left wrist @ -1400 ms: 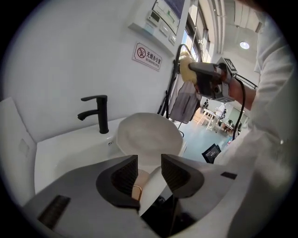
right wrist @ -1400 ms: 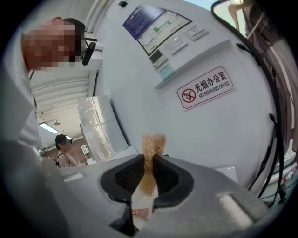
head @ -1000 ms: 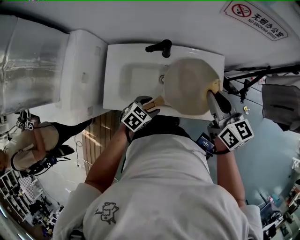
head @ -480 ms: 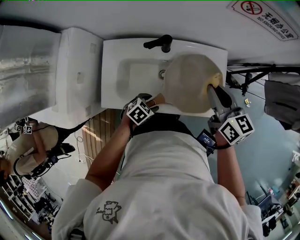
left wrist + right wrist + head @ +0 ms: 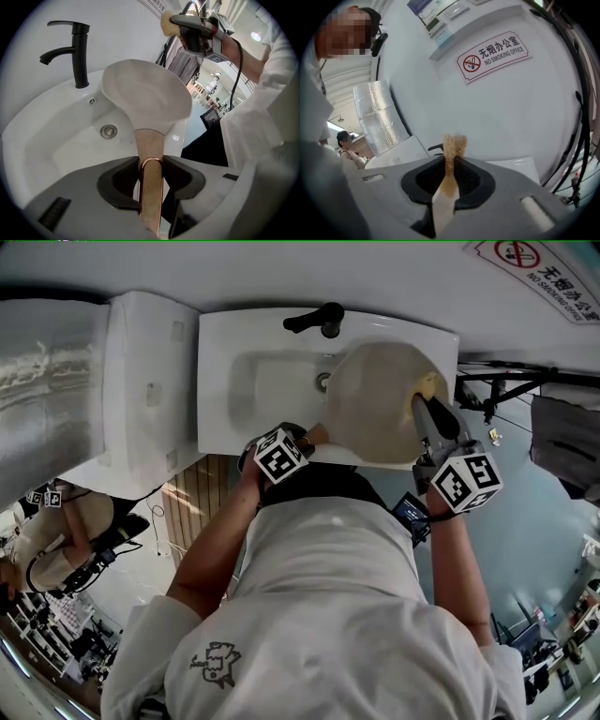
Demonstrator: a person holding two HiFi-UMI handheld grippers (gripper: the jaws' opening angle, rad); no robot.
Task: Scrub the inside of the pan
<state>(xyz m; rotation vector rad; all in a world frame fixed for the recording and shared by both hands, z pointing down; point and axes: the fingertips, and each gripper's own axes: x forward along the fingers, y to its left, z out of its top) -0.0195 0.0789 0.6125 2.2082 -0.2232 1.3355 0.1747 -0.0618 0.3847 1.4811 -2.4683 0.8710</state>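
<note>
The left tool (image 5: 151,165) has just been closing its jaws, which now clamp the pan handle (image 5: 150,140) — the pan (image 5: 375,413) looks steadied for the sponge (image 5: 430,383), upper right, pinched in the right tool (image 5: 451,161).

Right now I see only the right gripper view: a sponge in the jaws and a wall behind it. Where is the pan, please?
Observer: The pan is over the right side of the sink.
Operator: Is something holding it?
Observer: Yes. The jaws of the left gripper have just been closing, and they now grip its handle.
Operator: Does my sponge touch the pan?
Observer: No. The left gripper view shows a gap between the sponge and the pan's rim.
</note>
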